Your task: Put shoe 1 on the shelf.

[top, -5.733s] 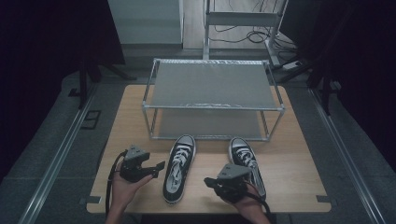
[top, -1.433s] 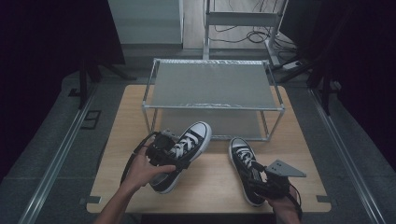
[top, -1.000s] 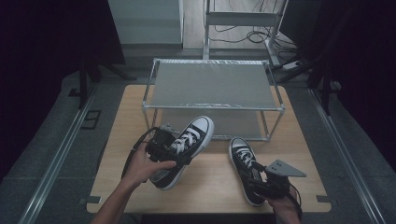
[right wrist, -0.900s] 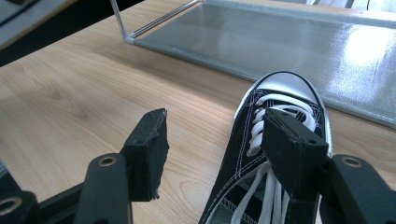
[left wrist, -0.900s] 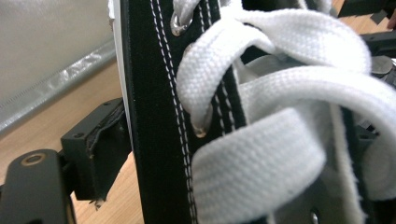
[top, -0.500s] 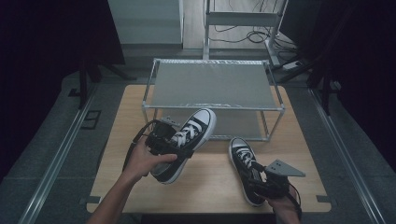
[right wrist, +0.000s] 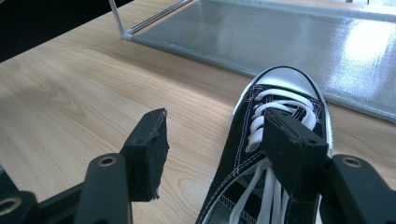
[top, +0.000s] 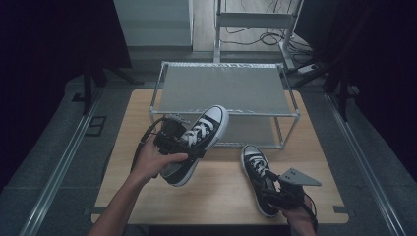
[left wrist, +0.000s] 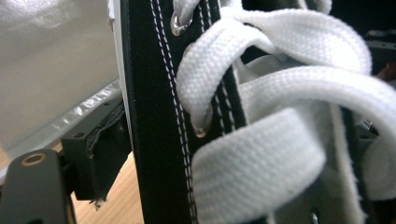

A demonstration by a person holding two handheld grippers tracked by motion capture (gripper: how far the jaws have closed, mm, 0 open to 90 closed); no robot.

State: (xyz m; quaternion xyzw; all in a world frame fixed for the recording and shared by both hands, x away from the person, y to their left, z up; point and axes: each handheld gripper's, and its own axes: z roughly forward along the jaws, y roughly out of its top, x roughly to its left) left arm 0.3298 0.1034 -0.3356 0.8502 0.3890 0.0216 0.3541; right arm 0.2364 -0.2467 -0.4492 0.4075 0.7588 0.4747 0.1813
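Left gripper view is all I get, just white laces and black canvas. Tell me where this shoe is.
Observer: The left tool holds the black canvas sneaker with white laces in the air above the light wooden table.
Operator: Give me its heading.
Observer: Its toe points toward the grey metal-framed two-shelf rack at the table's far side.
Operator: Report the other hand.
Observer: The right tool is open, with one jaw over the laces of a matching second sneaker that lies flat on the table in front of the rack.
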